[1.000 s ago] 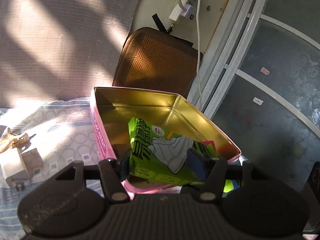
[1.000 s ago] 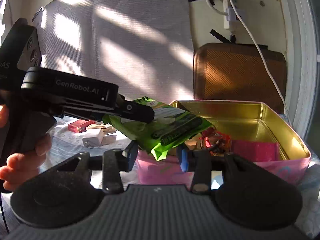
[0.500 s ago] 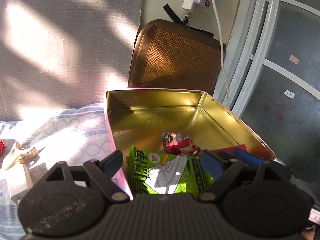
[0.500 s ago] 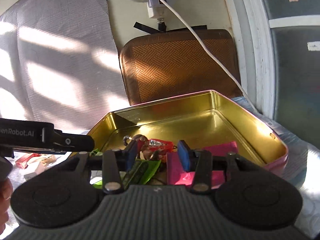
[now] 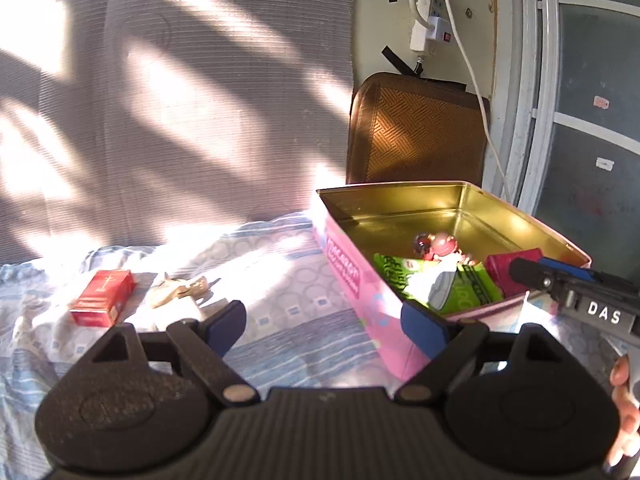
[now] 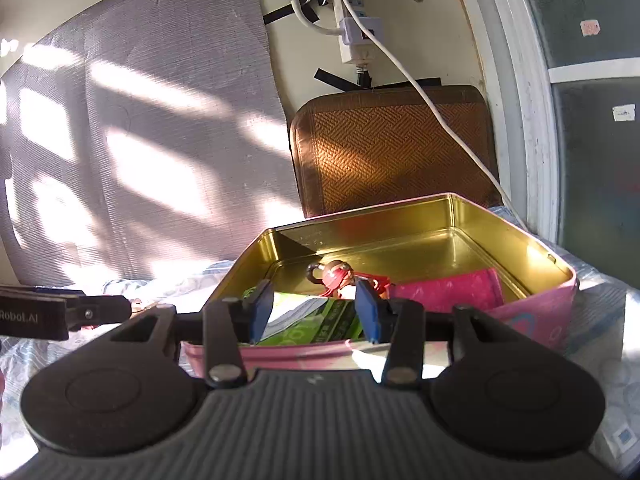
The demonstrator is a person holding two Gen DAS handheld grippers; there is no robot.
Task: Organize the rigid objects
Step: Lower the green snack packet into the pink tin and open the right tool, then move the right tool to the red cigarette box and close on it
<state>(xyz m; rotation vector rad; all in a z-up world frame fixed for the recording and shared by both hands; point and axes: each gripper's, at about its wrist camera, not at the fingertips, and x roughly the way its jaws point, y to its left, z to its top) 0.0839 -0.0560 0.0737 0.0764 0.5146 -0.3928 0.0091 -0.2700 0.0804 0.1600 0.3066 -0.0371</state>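
From my left wrist, my left gripper (image 5: 324,328) stands wide with nothing between its fingers, its jaws having just opened. The red box (image 5: 103,298) lies ahead and to the left on the bed sheet (image 5: 280,312), long axis running away from me, nearer this hand than the other. The pink tin (image 5: 348,276) sits to the right. From my right wrist, my right gripper (image 6: 314,312) hovers half-open and empty over the tin's near wall, above the green packet (image 6: 320,316).
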